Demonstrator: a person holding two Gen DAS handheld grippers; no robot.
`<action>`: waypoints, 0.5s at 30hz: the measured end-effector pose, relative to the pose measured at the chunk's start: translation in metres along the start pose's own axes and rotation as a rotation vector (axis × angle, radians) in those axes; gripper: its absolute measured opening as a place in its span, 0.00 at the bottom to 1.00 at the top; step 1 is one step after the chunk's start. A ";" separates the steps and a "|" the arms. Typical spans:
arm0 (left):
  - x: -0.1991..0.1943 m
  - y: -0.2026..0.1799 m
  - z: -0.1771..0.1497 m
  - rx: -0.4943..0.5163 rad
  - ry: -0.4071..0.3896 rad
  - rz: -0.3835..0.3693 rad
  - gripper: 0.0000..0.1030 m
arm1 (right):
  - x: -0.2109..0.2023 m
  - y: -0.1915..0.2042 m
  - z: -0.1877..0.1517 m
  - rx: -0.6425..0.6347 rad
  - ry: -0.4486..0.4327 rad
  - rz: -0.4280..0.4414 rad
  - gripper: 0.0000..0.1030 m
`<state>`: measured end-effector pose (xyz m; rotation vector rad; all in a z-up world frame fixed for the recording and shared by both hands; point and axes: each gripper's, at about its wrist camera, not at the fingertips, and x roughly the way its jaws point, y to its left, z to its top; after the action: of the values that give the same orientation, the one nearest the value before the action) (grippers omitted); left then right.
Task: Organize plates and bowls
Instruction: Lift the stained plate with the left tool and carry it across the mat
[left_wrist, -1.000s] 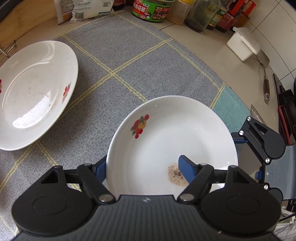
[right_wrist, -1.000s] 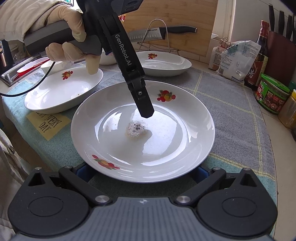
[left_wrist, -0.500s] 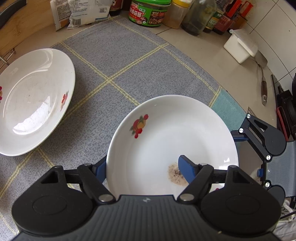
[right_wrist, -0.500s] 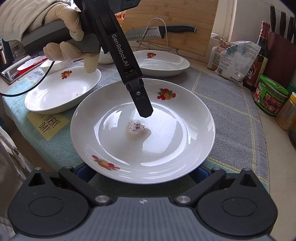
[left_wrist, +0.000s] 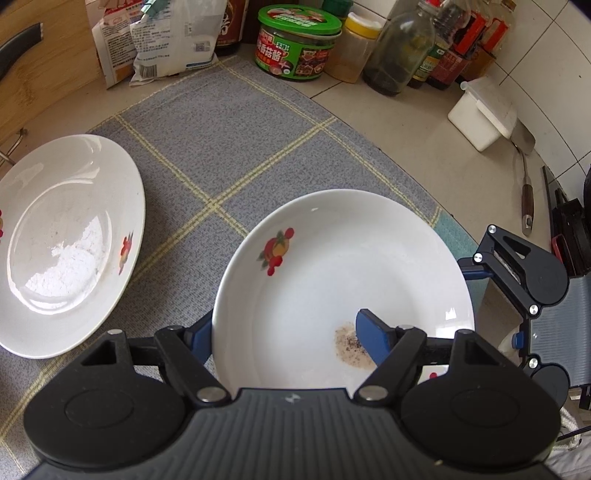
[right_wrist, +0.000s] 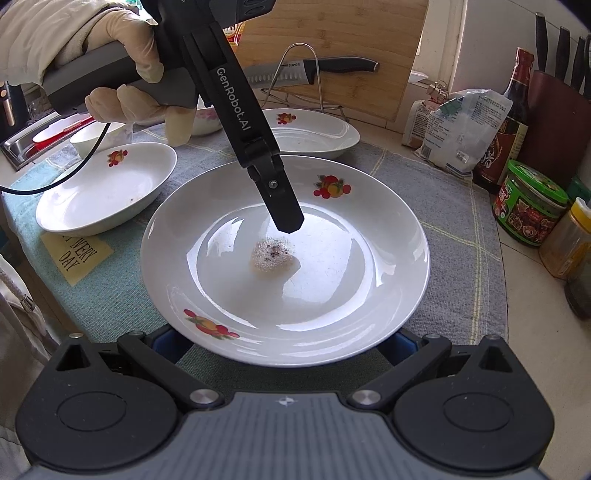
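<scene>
A white plate with fruit prints and a speckled food smear (left_wrist: 332, 280) (right_wrist: 288, 258) is held above the grey mat. My left gripper (left_wrist: 284, 332) is shut on its rim, one finger (left_wrist: 373, 336) inside the plate, the other under it. In the right wrist view the left gripper's finger (right_wrist: 280, 199) reaches down into the plate. My right gripper (right_wrist: 284, 343) is open, with its blue fingers low beneath the plate's near rim, one at each side. Another white plate (left_wrist: 62, 236) (right_wrist: 310, 133) lies on the mat farther back. A third plate (right_wrist: 107, 184) lies at the left.
A grey checked mat (left_wrist: 229, 147) covers the counter. Jars, bottles and bags (left_wrist: 295, 44) stand along the back. A white box (left_wrist: 480, 118) and a spatula (left_wrist: 526, 192) lie at the right. A knife on a wire rack (right_wrist: 310, 70) and small bowls (right_wrist: 99, 136) stand behind the plates.
My left gripper has lifted and pulled the held plate back a little, so more of the counter's back row shows. The right gripper stays open under the plate's near rim.
</scene>
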<state>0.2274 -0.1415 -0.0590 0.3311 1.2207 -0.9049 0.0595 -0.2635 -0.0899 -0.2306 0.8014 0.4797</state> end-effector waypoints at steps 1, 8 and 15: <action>0.001 0.000 0.002 -0.001 0.000 0.000 0.74 | 0.000 -0.003 0.001 0.002 0.001 0.002 1.00; 0.007 0.003 0.022 -0.003 -0.017 0.000 0.74 | 0.002 -0.023 0.008 -0.017 0.004 -0.003 1.00; 0.013 0.007 0.041 -0.004 -0.036 0.003 0.74 | 0.005 -0.045 0.015 -0.039 0.005 -0.007 1.00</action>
<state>0.2601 -0.1696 -0.0577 0.3121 1.1884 -0.9019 0.0939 -0.2954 -0.0827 -0.2703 0.7961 0.4889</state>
